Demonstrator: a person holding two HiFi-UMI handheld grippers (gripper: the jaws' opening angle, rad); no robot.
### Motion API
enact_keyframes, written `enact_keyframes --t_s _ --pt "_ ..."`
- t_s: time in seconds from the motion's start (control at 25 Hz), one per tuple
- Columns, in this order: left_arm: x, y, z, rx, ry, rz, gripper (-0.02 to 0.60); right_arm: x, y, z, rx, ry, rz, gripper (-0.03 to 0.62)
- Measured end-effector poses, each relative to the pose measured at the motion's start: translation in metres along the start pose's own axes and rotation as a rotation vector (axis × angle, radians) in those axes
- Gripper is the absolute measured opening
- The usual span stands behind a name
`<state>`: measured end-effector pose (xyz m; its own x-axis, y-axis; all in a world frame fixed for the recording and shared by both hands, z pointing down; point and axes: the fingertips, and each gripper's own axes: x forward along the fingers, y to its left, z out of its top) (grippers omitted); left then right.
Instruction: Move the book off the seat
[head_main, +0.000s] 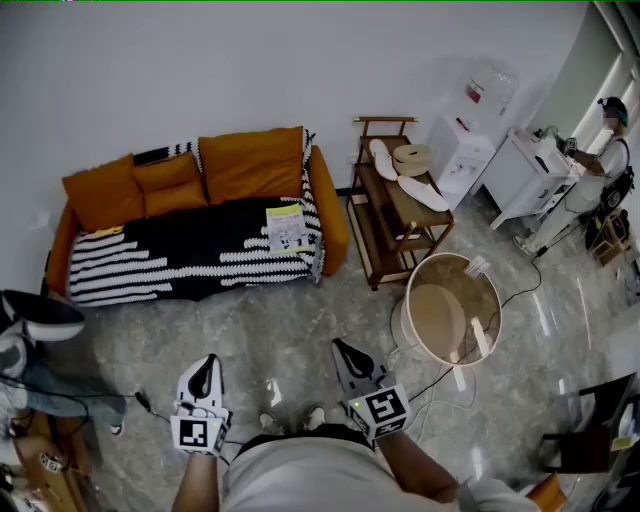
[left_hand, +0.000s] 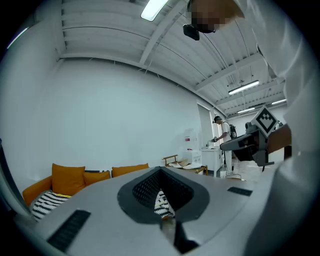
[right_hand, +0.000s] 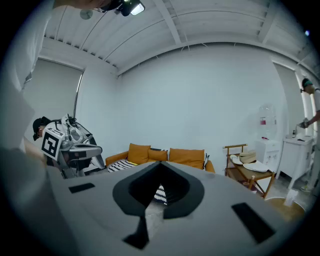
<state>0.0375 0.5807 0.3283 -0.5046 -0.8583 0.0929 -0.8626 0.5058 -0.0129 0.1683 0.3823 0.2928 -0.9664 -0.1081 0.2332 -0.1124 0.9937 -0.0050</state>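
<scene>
The book (head_main: 287, 227), thin with a pale printed cover, lies flat on the right end of the sofa seat (head_main: 190, 255), on a black-and-white striped blanket. Orange cushions line the sofa's back. Both grippers are held low over the marble floor, well short of the sofa. My left gripper (head_main: 204, 372) has its jaws together and holds nothing. My right gripper (head_main: 349, 354) is likewise shut and empty. In the left gripper view the sofa (left_hand: 85, 177) shows beyond the jaws (left_hand: 162, 200); the right gripper view also faces the sofa (right_hand: 165, 156). The book is hidden in both gripper views.
A wooden rack (head_main: 400, 205) with slippers and a hat stands right of the sofa. A round tan tub (head_main: 452, 308) sits on the floor in front of it, with cables nearby. A water dispenser (head_main: 470, 140), a white desk (head_main: 535, 170) and a standing person (head_main: 600, 170) are at the far right. Another person (head_main: 30, 350) sits at left.
</scene>
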Motion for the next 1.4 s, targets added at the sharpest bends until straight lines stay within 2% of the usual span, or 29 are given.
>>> enact_keyframes --t_s 0.2,0.36,0.68,0.96,1.2,1.4 --pt "0.007 -0.004 0.005 0.002 -0.006 -0.011 0.015 0.0 -0.004 0.003 0.008 -0.006 0.007 0.02" --pt "0.017 -0.01 -0.004 0.003 0.021 -0.025 0.015 0.0 -0.009 0.0 0.055 -0.029 0.045 0.02" --pt "0.048 -0.037 -0.014 -0.004 0.036 -0.026 0.017 -0.001 -0.029 -0.014 0.027 -0.008 0.084 0.02" --pt "0.045 -0.062 -0.044 -0.008 0.112 -0.042 0.015 -0.001 -0.047 -0.057 0.097 0.042 0.095 0.02" --pt "0.086 -0.039 -0.05 -0.038 0.152 -0.027 0.015 0.041 -0.063 -0.074 0.124 0.121 0.114 0.02" --pt "0.144 0.004 -0.066 -0.06 0.156 -0.053 0.017 0.112 -0.071 -0.071 0.126 0.162 0.116 0.02"
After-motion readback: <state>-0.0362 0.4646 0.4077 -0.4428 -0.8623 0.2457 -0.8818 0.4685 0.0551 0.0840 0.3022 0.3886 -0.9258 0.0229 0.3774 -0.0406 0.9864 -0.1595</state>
